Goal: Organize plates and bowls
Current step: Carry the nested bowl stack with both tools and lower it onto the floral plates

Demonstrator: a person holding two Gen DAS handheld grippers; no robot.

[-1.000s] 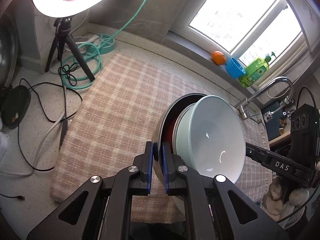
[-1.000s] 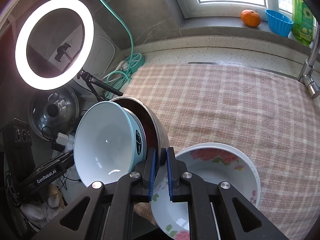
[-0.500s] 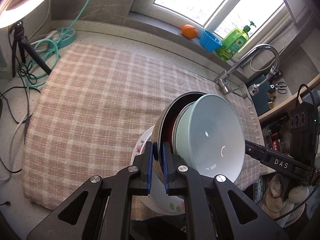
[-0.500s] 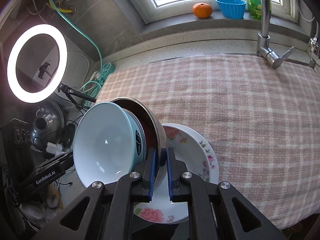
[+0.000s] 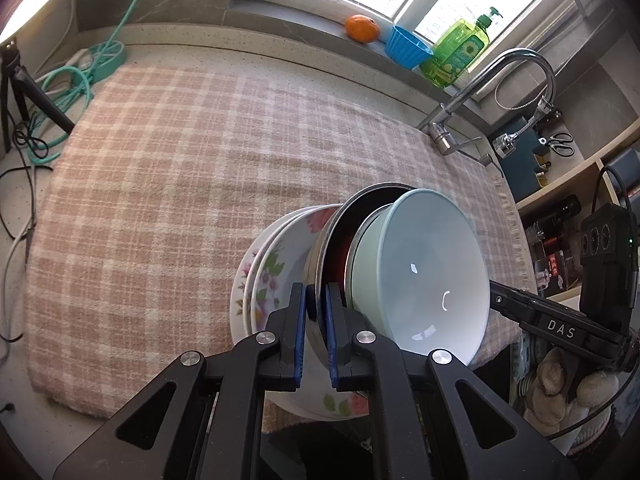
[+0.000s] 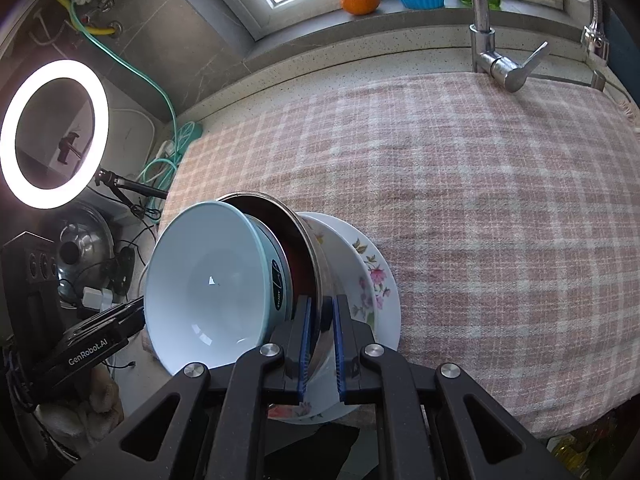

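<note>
Both views have swung across the bench toward the tap [image 5: 516,92]. The floral plates [image 5: 276,264], a second ago unseen in the left view and ahead of the right hand-held gripper [image 6: 320,344], now lie beneath the steel bowl [image 6: 316,256] and pale blue bowl [image 5: 420,276], behind both sets of fingers

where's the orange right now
The orange sits on the window sill, just left of the blue cup, in both views.
</note>
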